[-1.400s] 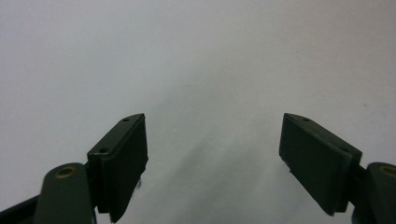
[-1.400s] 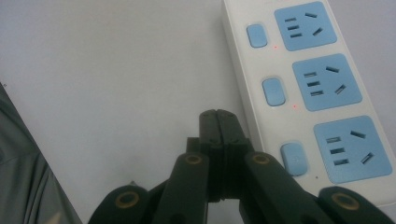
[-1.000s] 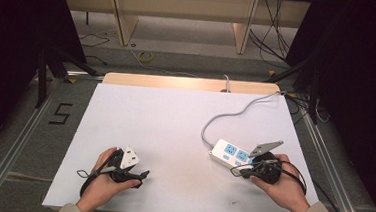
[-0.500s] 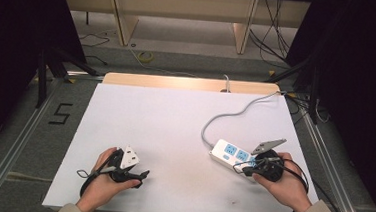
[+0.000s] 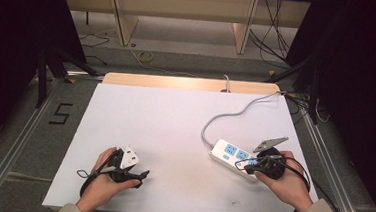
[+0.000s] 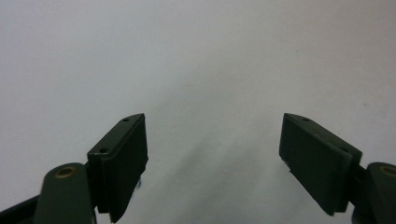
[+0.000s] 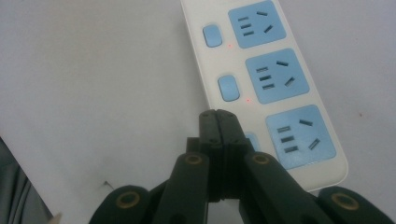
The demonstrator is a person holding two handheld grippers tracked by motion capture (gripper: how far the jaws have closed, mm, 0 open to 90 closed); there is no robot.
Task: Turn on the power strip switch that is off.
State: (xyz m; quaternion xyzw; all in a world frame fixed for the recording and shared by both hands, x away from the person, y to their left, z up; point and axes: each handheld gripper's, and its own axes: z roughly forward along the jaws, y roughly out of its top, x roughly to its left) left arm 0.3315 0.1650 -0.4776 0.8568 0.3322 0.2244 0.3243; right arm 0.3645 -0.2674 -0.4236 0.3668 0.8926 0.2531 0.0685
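Observation:
A white power strip (image 5: 233,157) with blue sockets lies on the white table sheet (image 5: 174,130) at the right, its grey cable (image 5: 230,115) curving toward the back edge. My right gripper (image 5: 242,166) is shut, its joined tips over the strip's near end. In the right gripper view the strip (image 7: 266,70) shows three blue sockets and blue switches, and the right gripper (image 7: 218,119) has its tips over the left edge of the strip by the third switch. My left gripper (image 5: 142,175) rests at the front left, open; the left gripper (image 6: 212,140) has nothing between its jaws, just bare sheet.
The sheet's front edge runs just under both hands. A wooden board (image 5: 187,83) borders the table's back edge. Metal rails (image 5: 18,144) flank the table, with a "5" marked on the floor (image 5: 60,113) at left. Cables lie on the floor behind.

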